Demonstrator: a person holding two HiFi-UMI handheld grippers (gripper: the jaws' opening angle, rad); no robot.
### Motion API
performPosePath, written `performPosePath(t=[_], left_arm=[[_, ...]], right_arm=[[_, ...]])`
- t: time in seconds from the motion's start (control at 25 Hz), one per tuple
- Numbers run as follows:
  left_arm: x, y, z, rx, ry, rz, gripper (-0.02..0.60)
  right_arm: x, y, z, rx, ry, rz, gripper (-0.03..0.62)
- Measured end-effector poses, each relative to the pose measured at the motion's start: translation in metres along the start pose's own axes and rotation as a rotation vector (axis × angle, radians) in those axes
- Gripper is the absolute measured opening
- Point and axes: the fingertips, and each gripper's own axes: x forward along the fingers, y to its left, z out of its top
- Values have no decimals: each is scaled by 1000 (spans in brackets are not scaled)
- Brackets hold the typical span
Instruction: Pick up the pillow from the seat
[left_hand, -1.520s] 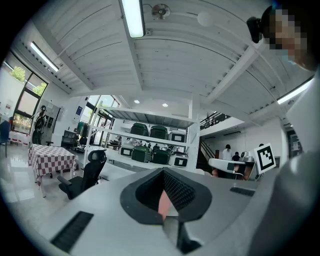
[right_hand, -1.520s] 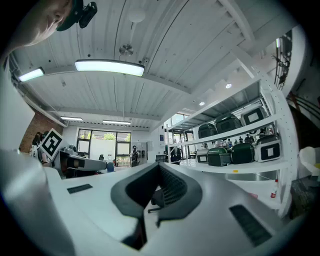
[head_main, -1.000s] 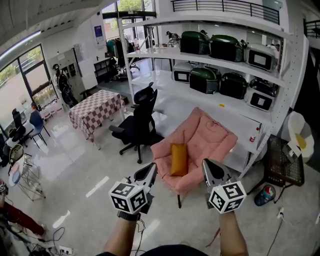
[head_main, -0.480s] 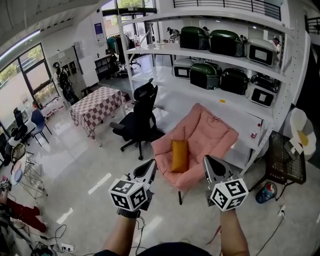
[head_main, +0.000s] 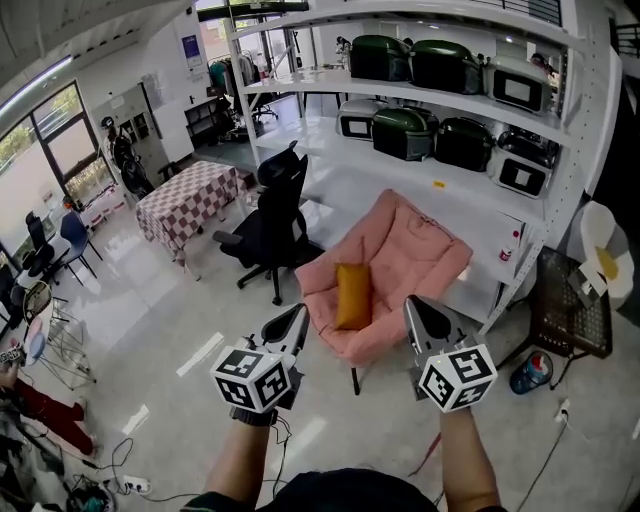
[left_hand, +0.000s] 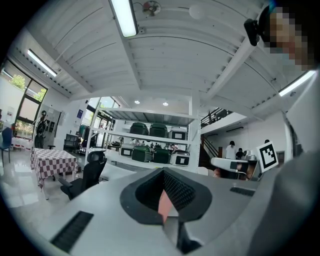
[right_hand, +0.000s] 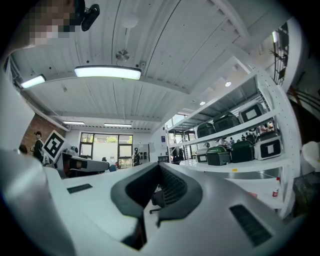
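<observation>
A mustard-yellow pillow (head_main: 351, 296) stands upright against the back of a pink padded chair (head_main: 410, 262), on its seat, in the middle of the head view. Both grippers are held up in the air in front of the chair, short of it and touching nothing. My left gripper (head_main: 297, 320) points at the chair's left side, its jaws shut and empty. My right gripper (head_main: 419, 312) points at the chair's right front, jaws together with nothing in them. In the left gripper view a strip of pink shows past the shut jaws (left_hand: 165, 201). The right gripper view (right_hand: 154, 196) does not show the pillow.
A black office chair (head_main: 270, 230) stands just left of the pink chair, with a checkered table (head_main: 188, 205) beyond it. White shelving (head_main: 470, 105) with green and white appliances runs behind. A black wire rack (head_main: 570, 325) and a bottle (head_main: 527, 375) are at right. Cables (head_main: 120, 482) lie on the floor.
The view has shifted: the chair and pillow sit slightly higher and further left in the head view. Both grippers stay shut and keep about the same places.
</observation>
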Motion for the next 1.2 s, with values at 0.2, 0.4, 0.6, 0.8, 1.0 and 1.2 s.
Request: performPosePath(t=[0.2, 0.4, 0.6, 0.8, 1.0, 1.2], left_arm=[[14, -10, -7, -7, 7, 12, 2], [36, -13, -7, -3, 12, 8, 2], [63, -2, -16, -13, 23, 0, 2], [98, 28, -24, -32, 30, -18, 2], [145, 72, -27, -41, 42, -35, 2], [197, 125, -32, -23, 68, -49, 2]], right_arm=[[-7, -15, -1, -1, -4, 4, 3], [-3, -33, -2, 3, -1, -4, 3], [16, -49, -12, 16, 9, -17, 3], [53, -62, -28, 11, 27, -28, 3], [111, -81, -36, 21, 26, -49, 2], [179, -99, -57, 29, 40, -77, 3]])
